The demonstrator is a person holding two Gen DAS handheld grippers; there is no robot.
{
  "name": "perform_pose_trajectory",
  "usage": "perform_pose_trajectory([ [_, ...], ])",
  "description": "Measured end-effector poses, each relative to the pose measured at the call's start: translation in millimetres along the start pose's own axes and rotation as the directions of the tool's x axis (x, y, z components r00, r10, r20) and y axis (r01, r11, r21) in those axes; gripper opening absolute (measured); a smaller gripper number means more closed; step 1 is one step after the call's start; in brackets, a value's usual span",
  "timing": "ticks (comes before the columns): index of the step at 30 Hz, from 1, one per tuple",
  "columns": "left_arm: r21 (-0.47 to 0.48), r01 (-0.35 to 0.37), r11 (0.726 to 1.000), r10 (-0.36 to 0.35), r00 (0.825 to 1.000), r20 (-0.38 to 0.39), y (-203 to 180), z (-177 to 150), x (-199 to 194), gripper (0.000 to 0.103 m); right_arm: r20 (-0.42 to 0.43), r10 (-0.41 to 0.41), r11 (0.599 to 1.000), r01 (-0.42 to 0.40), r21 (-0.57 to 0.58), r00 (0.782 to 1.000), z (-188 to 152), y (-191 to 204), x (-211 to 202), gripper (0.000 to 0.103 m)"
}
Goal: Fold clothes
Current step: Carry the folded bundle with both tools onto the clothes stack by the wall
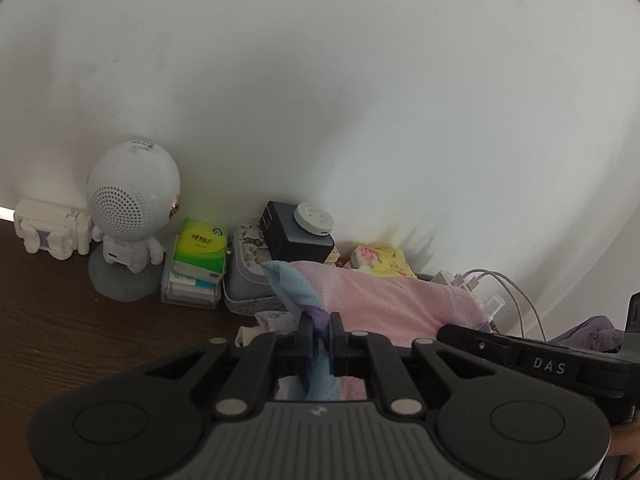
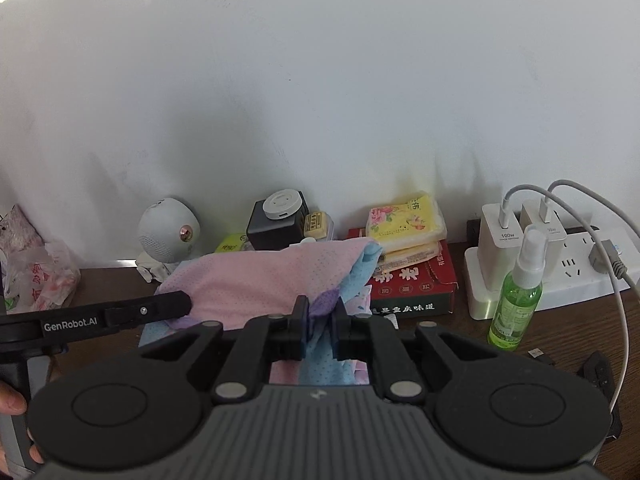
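both claws, the left gripper (image 1: 320, 334) and the right gripper (image 2: 323, 318), are found clamped on corners of the pink-and-blue garment (image 2: 256, 280), which is held stretched above the dark table (image 1: 60, 320); folding is judged barely begun, with no finished fold seen.

Robot speaker (image 1: 132, 208), tissue packs (image 2: 406, 218), spray bottle (image 2: 518, 288)

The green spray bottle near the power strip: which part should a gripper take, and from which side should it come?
Probably the straight body of the green spray bottle, below the thin white neck, jaws level. It stands upright, so come from the front: the charger block and power strip stand close behind.
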State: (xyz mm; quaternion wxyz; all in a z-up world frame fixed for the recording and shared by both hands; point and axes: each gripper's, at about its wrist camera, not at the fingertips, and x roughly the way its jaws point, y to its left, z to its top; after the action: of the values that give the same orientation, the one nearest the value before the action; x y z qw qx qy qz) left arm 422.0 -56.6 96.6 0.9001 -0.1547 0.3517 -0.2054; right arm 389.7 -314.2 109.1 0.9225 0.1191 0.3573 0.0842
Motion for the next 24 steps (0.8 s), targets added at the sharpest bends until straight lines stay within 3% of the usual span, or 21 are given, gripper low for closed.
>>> perform_pose_trajectory([
  [3, 0.017, -0.033, 0.999, 0.034, 0.999, -0.040, 3.1, -7.5, 11.9, 0.008, -0.039, -0.065, 0.998, 0.064, -0.020, 0.997, -5.7, -0.2, 12.3, 0.012],
  [7, 0.036, -0.053, 0.998, 0.055, 0.997, -0.054, 12.6, -21.8, 16.6, 0.026, -0.016, -0.139, 0.988, 0.138, -0.062, 0.990, -20.1, -3.2, 15.1, 0.048],
  [8, 0.047, -0.061, 0.997, 0.063, 0.997, -0.043, 14.2, -22.9, 12.9, 0.036, 0.005, -0.151, 0.986, 0.151, -0.068, 0.989, -20.9, -5.2, 9.1, 0.058],
  [9, 0.050, -0.082, 0.995, 0.083, 0.996, -0.014, 15.5, -22.2, 5.0, 0.048, 0.027, -0.162, 0.984, 0.163, -0.073, 0.986, -21.6, -7.1, 3.1, 0.060],
  [11, 0.050, -0.099, 0.994, 0.097, 0.994, 0.056, 16.6, -18.7, -12.7, 0.050, 0.084, -0.190, 0.977, 0.197, -0.080, 0.978, -21.1, -10.6, -11.2, 0.063],
  [13, 0.055, -0.096, 0.994, 0.087, 0.986, 0.145, 12.0, -10.5, -32.6, 0.049, 0.171, -0.200, 0.973, 0.215, -0.078, 0.965, -18.3, -10.9, -29.1, 0.058],
  [15, 0.116, -0.112, 0.987, 0.087, 0.975, 0.202, -7.6, -1.5, -39.7, 0.047, 0.261, -0.152, 0.981, 0.178, -0.082, 0.953, -14.1, -5.6, -43.2, 0.037],
  [17, 0.195, -0.135, 0.972, 0.091, 0.971, 0.220, -31.6, 0.2, -30.2, 0.044, 0.261, -0.104, 0.986, 0.133, -0.096, 0.960, -7.2, 4.0, -38.7, 0.022],
  [19, 0.254, -0.171, 0.952, 0.116, 0.969, 0.217, -49.8, -2.1, -14.2, 0.031, 0.241, -0.060, 0.990, 0.089, -0.112, 0.969, -2.2, 12.5, -26.6, 0.015],
  [20, 0.257, -0.188, 0.948, 0.132, 0.967, 0.218, -51.1, -7.8, -8.3, 0.020, 0.224, -0.072, 0.989, 0.099, -0.113, 0.972, -2.5, 15.4, -18.1, 0.013],
  [21, 0.259, -0.204, 0.944, 0.149, 0.964, 0.218, -52.3, -13.4, -2.4, 0.017, 0.208, -0.083, 0.987, 0.109, -0.117, 0.975, -3.6, 18.1, -10.2, 0.013],
  [24, 0.250, -0.181, 0.951, 0.126, 0.967, 0.220, -43.3, -40.7, 3.0, 0.018, 0.189, -0.106, 0.979, 0.136, -0.155, 0.976, -20.5, 21.1, 3.5, 0.011],
])
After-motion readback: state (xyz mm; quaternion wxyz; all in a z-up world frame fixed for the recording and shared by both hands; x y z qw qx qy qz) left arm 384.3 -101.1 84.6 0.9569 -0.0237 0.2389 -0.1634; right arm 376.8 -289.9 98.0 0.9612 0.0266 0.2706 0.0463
